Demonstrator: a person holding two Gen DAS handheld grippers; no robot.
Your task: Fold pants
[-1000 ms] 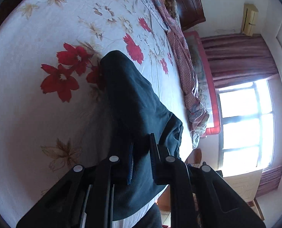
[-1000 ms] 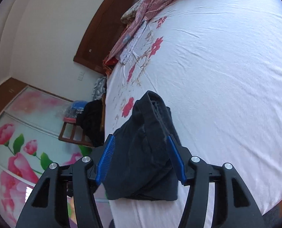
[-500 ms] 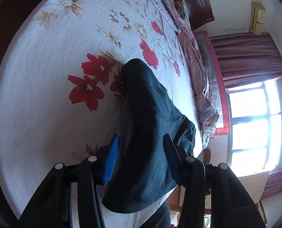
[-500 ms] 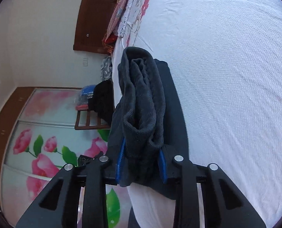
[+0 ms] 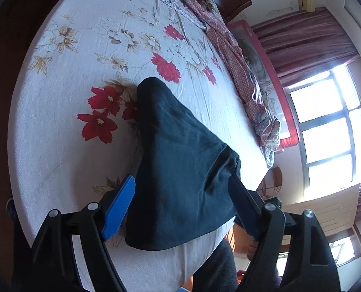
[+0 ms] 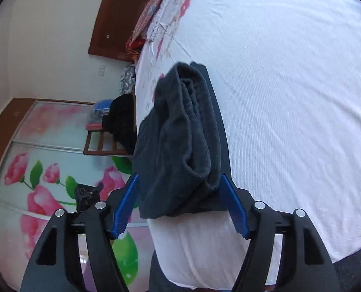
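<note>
The dark navy pants (image 5: 180, 158) lie folded in a thick bundle at the near edge of the bed (image 5: 58, 133). My left gripper (image 5: 183, 206) straddles the near end of the bundle; its jaws are opening, with the cloth between the blue pads but not pinched. In the right wrist view the pants (image 6: 180, 133) show as stacked folds on the white sheet (image 6: 290, 97). My right gripper (image 6: 180, 204) also has its jaws opening around the bundle's end, and the pads stand off the cloth on both sides.
A pink patterned quilt (image 5: 241, 73) runs along the far side of the bed below a wooden headboard (image 6: 117, 19). A window (image 5: 331, 121) and curtains are beyond. A wooden chair (image 6: 102, 146) with dark clothes stands by a flowered wardrobe (image 6: 34, 170). A person's leg (image 5: 217, 267) is at the bed edge.
The left gripper, shut on the cloth a second ago, has spread wide and lifted. The right gripper squeezed the bundle half a second ago and has let it go; the pants rest on the bed.
</note>
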